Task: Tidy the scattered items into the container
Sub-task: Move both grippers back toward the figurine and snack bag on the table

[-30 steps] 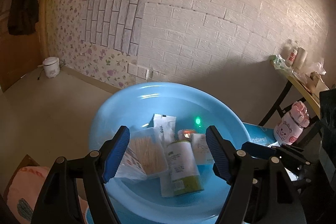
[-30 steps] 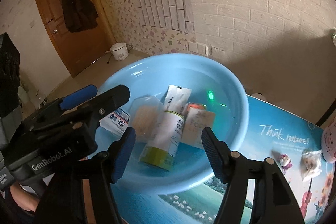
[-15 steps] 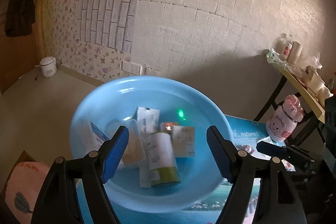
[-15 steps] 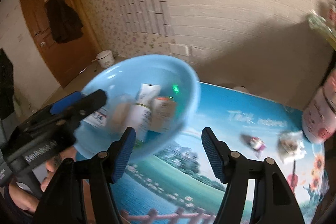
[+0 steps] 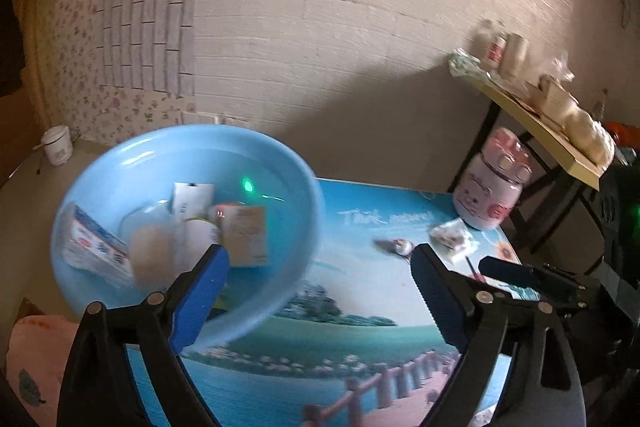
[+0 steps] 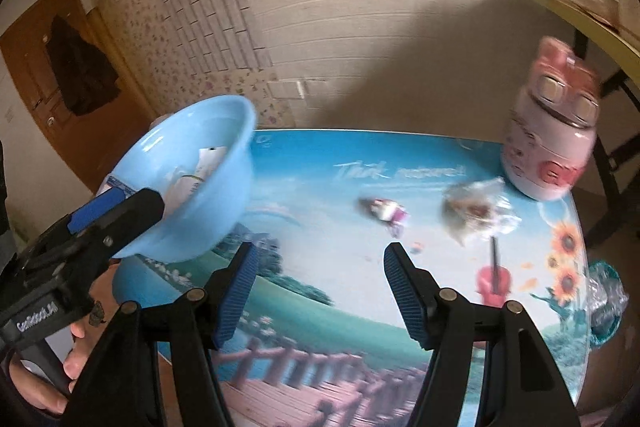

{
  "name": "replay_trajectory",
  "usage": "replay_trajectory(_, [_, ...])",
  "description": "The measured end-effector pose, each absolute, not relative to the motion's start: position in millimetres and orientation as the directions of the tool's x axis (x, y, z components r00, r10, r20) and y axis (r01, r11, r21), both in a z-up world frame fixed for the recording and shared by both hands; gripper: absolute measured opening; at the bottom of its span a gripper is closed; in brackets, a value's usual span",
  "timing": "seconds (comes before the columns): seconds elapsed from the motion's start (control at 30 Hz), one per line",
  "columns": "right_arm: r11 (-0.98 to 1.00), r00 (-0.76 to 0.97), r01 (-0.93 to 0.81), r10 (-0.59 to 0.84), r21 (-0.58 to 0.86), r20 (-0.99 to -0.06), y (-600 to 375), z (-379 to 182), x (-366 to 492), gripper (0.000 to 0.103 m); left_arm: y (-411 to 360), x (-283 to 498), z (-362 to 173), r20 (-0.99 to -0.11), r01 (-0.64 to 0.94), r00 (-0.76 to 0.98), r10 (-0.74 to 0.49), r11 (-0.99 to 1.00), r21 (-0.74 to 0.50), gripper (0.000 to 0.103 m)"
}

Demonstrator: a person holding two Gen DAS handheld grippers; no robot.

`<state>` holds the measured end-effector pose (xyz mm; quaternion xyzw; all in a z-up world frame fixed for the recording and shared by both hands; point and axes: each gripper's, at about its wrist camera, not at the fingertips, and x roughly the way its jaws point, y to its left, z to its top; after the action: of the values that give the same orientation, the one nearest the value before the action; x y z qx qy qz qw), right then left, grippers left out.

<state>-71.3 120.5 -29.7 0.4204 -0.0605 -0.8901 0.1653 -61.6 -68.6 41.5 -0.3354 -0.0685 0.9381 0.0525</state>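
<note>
Left claw [image 5: 320, 287] opening with nothing between its pads, right claw [image 6: 320, 291] standing open and empty, round light-blue plastic basin [image 5: 288, 179] sitting on the picture-printed surface [image 6: 320, 187], small wrapped candy [image 6: 384, 213] lying near it

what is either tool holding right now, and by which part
Nothing. The left tool has empty jaws that are opening, and the right tool is open over the table, short of the small wrapped item.

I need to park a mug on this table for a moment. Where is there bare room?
Bare: the near half of the table, from the blue basin across to the printed sunflowers. Crowded: the far right corner, where the small wrapped sweet, clear packet and pink bottle sit.
</note>
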Motion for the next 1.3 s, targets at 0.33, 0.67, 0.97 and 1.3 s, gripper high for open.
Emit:
replay_trajectory(0.33, [-0.955, -0.614, 0.144, -0.293, 0.261, -0.733, 175.8, -45.6, -63.4, 0.067, -16.7, -66.3, 24.6, -0.673, -0.112, -0.720, 0.167, -0.986, -0.125, 0.098])
replay_trajectory(0.67, [-0.959, -0.611, 0.108, -0.273, 0.263, -0.743, 202.1, -60.1, -61.4, 0.067, 2.4, -76.3, 19.1, -0.691, -0.136, -0.702, 0.172, -0.985, -0.107, 0.098])
replay_trajectory(0.97, [-0.959, -0.612, 0.080, -0.263, 0.273, -0.746, 218.9, -63.9, -64.8, 0.067, 10.3, -84.6, 10.3, -0.704, -0.140, -0.690, 0.171, -0.985, -0.101, 0.098])
replay_trajectory(1.3, [-0.967, -0.614, 0.087, -0.242, 0.241, -0.751, 224.8, -68.5, -77.0, 0.067, 23.3, -99.0, -2.3, -0.711, -0.158, -0.680, 0.177, -0.983, -0.093, 0.098])
